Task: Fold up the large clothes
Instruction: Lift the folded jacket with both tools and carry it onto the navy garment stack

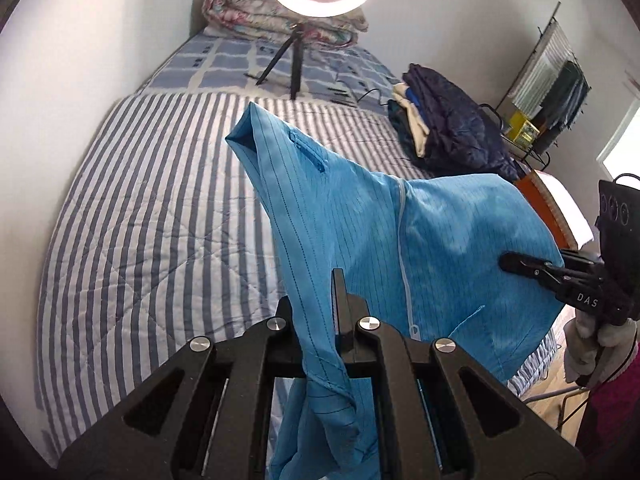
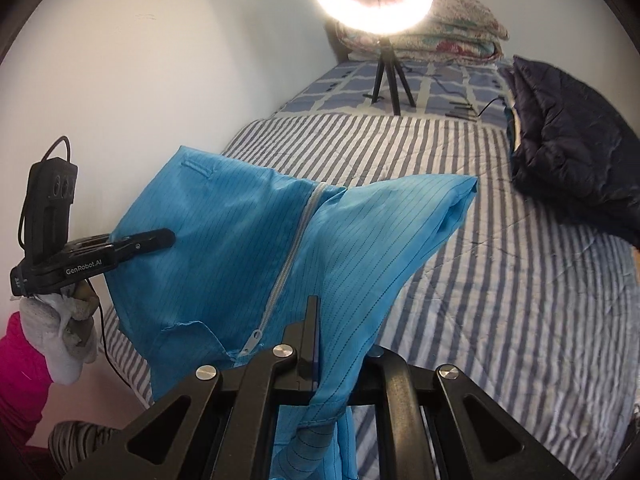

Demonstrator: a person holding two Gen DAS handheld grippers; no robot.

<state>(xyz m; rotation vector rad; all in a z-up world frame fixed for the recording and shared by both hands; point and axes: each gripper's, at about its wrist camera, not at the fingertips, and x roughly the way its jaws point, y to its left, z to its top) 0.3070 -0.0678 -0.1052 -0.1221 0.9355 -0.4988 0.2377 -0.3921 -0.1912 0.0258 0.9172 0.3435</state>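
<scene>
Left wrist view: the left hand-held gripper (image 1: 320, 320) is clamped on a bunched edge of the blue garment (image 1: 440, 240), with a fold of cloth trailing down between its fingers. At the right of the same view the right hand-held gripper (image 1: 516, 262) bites the garment's other side. From the right wrist view the mirror holds: the right hand-held gripper (image 2: 316, 344) is closed on cloth just beside the zipper (image 2: 296, 240), and the left hand-held gripper (image 2: 156, 240) pinches the far edge, carried by a gloved hand (image 2: 72, 328).

The garment hangs in the air above the striped bed (image 1: 140, 220), stretched between the two grips and not lying flat. Its long axis appears to run from one gripper to the other, across the bed's near edge, while a loose sleeve end (image 1: 244, 136) points out over the bed, away from both hands. Neither hand is nearer; each holds its own end.

The next move probably turns on this: the bed lies ahead and below, so both hands would carry the cloth forward and down together to spread it.
</scene>
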